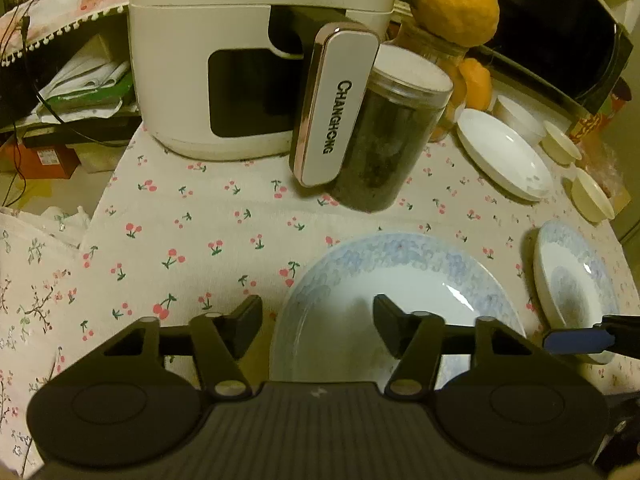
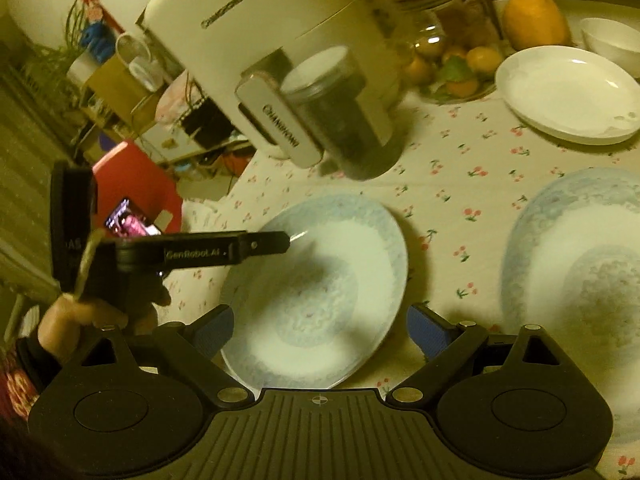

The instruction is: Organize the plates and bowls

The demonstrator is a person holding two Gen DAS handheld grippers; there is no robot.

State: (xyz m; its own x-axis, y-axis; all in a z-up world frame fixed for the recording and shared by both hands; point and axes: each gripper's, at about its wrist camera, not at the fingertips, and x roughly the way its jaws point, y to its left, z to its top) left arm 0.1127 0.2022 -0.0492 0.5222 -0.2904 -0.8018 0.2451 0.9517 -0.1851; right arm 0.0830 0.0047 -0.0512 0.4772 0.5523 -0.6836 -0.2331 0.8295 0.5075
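Note:
A blue-patterned plate (image 1: 400, 280) lies on the cherry-print tablecloth; it also shows in the right wrist view (image 2: 320, 280). My left gripper (image 1: 316, 328) is open, its jaws astride the plate's left rim; its finger (image 2: 264, 246) reaches over that rim. My right gripper (image 2: 320, 332) is open and empty, straddling the plate's near edge. A second blue-patterned plate (image 1: 572, 276) (image 2: 580, 280) lies to the right. A plain white plate (image 1: 504, 156) (image 2: 568, 92) lies farther back. Two small cream bowls (image 1: 592, 196) and a white bowl (image 1: 520, 116) sit beyond it.
A white air fryer (image 1: 248, 60) with its handle (image 1: 332, 108) stands at the back. A dark jar (image 1: 392, 136) with a white lid stands beside it. Oranges (image 1: 456, 0) and a glass jar are behind. The table's left edge drops to clutter and a red stool (image 2: 136, 188).

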